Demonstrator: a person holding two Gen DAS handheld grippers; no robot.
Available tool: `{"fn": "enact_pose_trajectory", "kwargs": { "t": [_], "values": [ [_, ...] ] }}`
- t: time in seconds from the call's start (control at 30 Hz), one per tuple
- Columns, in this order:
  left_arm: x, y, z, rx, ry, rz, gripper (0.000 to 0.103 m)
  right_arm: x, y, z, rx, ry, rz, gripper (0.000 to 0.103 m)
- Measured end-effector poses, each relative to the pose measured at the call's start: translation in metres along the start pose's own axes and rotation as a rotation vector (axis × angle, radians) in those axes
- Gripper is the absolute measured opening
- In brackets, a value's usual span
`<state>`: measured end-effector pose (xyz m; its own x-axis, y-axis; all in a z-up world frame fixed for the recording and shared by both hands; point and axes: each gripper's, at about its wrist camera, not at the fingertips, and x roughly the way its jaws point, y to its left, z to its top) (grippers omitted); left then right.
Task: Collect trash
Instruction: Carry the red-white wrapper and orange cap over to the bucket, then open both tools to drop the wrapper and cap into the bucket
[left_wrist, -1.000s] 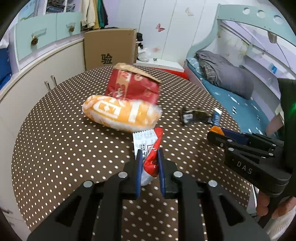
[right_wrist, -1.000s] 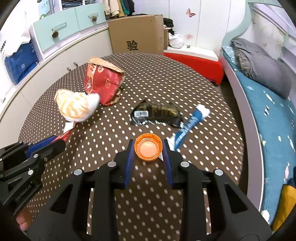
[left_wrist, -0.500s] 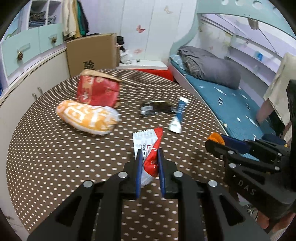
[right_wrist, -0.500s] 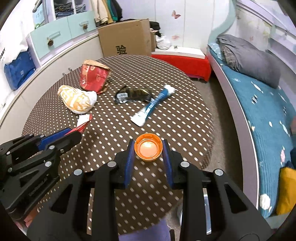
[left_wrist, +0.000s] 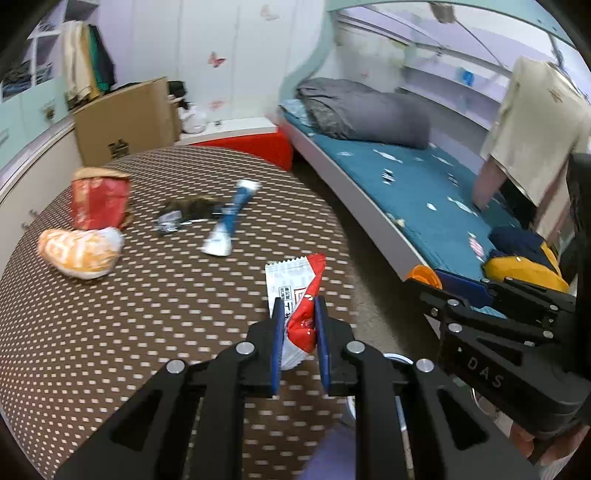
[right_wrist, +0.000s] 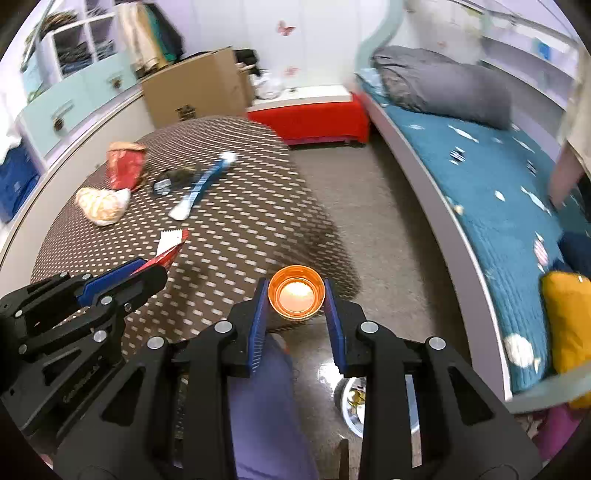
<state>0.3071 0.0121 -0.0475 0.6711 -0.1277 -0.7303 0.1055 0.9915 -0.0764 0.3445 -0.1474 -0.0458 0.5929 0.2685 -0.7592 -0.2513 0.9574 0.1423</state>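
My left gripper (left_wrist: 298, 314) is shut on a red and white snack wrapper (left_wrist: 297, 291), held above the near right edge of the dotted brown table (left_wrist: 110, 314). My right gripper (right_wrist: 296, 295) is shut on an orange bottle cap (right_wrist: 296, 296), held over the floor beside the table. On the table lie a red paper bag (left_wrist: 99, 201), an orange snack bag (left_wrist: 79, 253), a dark wrapper (left_wrist: 184, 214) and a blue and white tube (left_wrist: 227, 221). A metal bin (right_wrist: 351, 406) with scraps inside shows on the floor under the right gripper.
A bed with a teal cover (left_wrist: 424, 199) and grey bedding (left_wrist: 362, 110) runs along the right. A cardboard box (left_wrist: 125, 122) and a red bench (left_wrist: 247, 144) stand beyond the table. White cabinets (right_wrist: 74, 107) line the left wall.
Both grippers have pulled back and swung right, away from the table's middle, each keeping its item. The right gripper with the cap has gone from over the table to over the floor.
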Motion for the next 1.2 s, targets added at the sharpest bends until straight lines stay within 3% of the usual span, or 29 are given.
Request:
{"fn": "enact_pose_trajectory", "kwargs": {
  "t": [0.4, 0.67, 1.2],
  "values": [
    [0.024, -0.093, -0.017, 0.164, 0.073, -0.127, 0.016, -0.033, -0.097, -0.052, 0.223, 0.009, -0.122, 0.029],
    [0.054, -0.149, -0.044, 0.252, 0.171, -0.203, 0.016, -0.034, -0.143, -0.098, 0.356, 0.06, -0.196, 0.029],
    [0.133, -0.209, -0.114, 0.401, 0.413, -0.211, 0.018, 0.001, -0.184, -0.18, 0.491, 0.252, -0.268, 0.029]
  ]
}}
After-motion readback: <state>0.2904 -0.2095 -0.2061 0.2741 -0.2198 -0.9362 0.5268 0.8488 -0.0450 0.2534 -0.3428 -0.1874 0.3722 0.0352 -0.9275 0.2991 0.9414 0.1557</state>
